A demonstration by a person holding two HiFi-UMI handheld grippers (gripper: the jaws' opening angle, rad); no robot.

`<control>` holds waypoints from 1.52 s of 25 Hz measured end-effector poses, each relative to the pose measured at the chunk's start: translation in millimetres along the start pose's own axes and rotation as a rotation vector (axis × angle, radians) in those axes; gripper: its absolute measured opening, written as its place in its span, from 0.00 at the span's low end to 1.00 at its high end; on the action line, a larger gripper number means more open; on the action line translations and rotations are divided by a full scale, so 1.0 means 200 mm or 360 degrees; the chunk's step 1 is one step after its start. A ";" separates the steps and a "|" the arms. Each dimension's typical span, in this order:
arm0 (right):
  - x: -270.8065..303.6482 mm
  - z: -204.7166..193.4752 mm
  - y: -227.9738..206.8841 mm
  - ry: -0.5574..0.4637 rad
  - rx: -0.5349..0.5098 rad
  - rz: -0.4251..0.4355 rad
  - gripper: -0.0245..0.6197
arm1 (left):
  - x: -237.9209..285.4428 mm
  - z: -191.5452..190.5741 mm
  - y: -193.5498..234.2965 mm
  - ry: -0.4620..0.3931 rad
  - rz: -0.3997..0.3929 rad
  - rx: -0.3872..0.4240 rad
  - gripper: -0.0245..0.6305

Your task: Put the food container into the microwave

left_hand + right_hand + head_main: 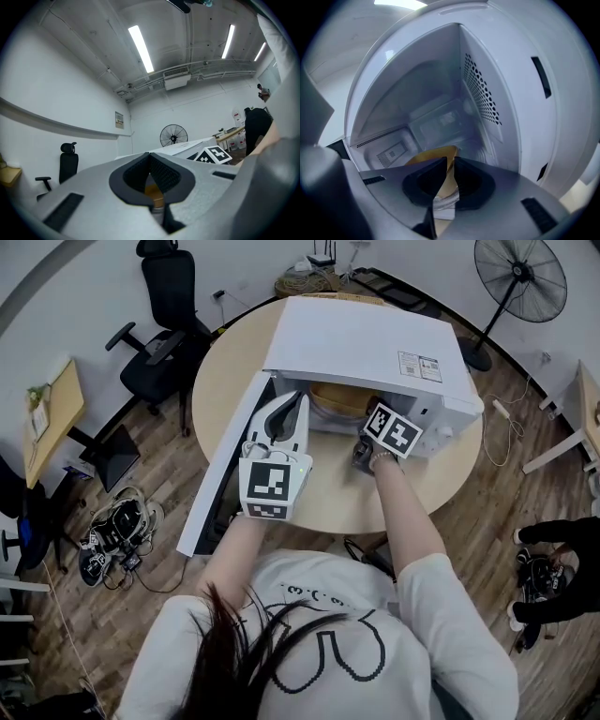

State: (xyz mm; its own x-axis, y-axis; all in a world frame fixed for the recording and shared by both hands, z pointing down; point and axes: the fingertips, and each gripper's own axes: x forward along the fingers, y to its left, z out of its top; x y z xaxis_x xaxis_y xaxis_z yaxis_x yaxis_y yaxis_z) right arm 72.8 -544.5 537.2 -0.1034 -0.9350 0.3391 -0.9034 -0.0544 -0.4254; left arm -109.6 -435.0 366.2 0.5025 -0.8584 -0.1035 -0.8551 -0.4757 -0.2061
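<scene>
A white microwave (356,338) stands on the round wooden table (347,493), its door (225,465) swung open to the left. The tan food container (337,399) sits in the mouth of the cavity, held from both sides. My left gripper (289,413) is shut on the container's left rim, and a tan sliver of the container (153,192) shows between its pads. My right gripper (366,448) is shut on the right rim. In the right gripper view the container (426,158) reaches into the microwave's grey cavity (440,93) ahead of the right gripper (449,164). The left gripper (150,161) tilts up toward the ceiling.
A black office chair (169,324) stands left of the table and a floor fan (520,277) at the back right. Cables and gear (112,531) lie on the floor at the left. A wooden desk (52,413) is far left. A person in black (562,568) crouches at the right.
</scene>
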 end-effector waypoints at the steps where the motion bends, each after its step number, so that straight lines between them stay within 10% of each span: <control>1: 0.00 0.00 0.00 -0.0002 -0.0009 0.0008 0.11 | 0.00 0.00 0.00 0.0004 0.0000 0.0000 0.05; 38: -0.37 0.11 0.19 0.0203 -0.0360 0.0300 0.23 | 0.00 0.14 0.01 0.0133 0.0186 -0.0165 0.05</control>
State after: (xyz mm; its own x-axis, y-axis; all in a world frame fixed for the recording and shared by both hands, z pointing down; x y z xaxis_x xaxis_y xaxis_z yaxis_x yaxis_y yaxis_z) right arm 55.5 -485.6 477.7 -0.3162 -0.8689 0.3808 -0.9314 0.2082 -0.2985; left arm -108.3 -429.9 339.4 0.3901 -0.9199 -0.0388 -0.9179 -0.3852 -0.0953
